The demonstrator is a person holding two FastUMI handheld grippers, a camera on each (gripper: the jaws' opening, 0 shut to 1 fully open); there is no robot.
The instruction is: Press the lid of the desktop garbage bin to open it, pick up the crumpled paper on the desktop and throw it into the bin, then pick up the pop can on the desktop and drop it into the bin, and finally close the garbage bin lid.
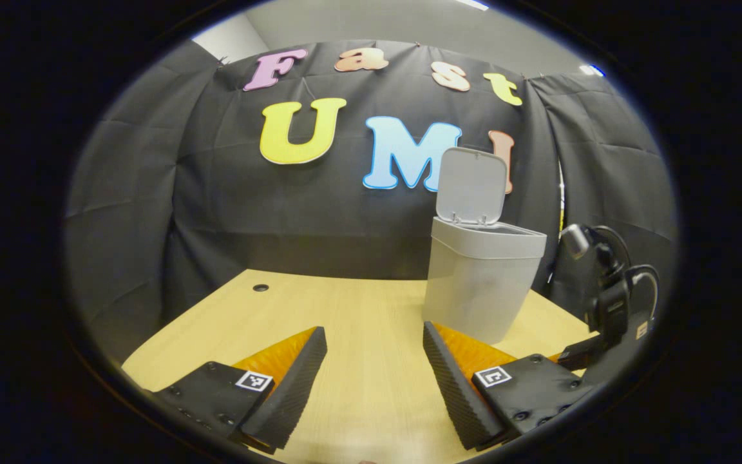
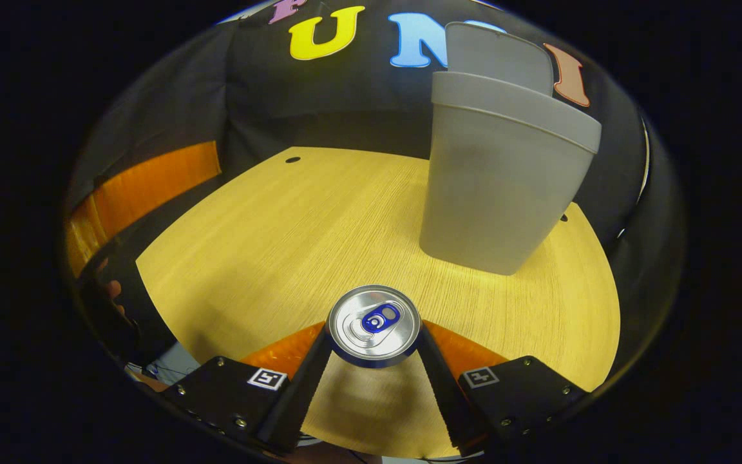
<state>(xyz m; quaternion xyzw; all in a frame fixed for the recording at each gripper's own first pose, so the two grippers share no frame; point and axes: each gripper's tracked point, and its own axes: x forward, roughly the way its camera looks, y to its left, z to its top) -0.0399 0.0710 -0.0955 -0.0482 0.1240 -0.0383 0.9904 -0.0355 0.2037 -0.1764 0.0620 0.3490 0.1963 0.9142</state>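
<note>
Scene: a pale wooden table [image 1: 371, 309] stands in a booth walled with black cloth [image 1: 216, 212].
Bin: a grey bin [image 1: 482, 280] stands upright on the table toward its far right side, in front of the cloth.
Bin lid: the lid [image 1: 473, 187] is swung up and stands almost upright behind the open mouth of the bin.
Left gripper: in the left gripper view the left gripper [image 1: 374, 377] hangs low over the near part of the table, its two fingers spread wide with bare tabletop between them, holding nothing. The bin stands just beyond its right finger.
Right gripper: in the right gripper view the right gripper [image 2: 374, 351] has its two fingers drawn in against the sides of a can, one on each side, so the can is gripped.
Can: the can [image 2: 374, 325] stands upright, seen from above with its silver top and blue pull tab facing the camera. It sits near the front edge of the table, well short of the bin, which rises beyond it to the right.
Contact with table: whether the can's base rests on the table cannot be told.
Other details: a small dark round hole [image 2: 292, 159] sits in the table near its far left edge.
</note>
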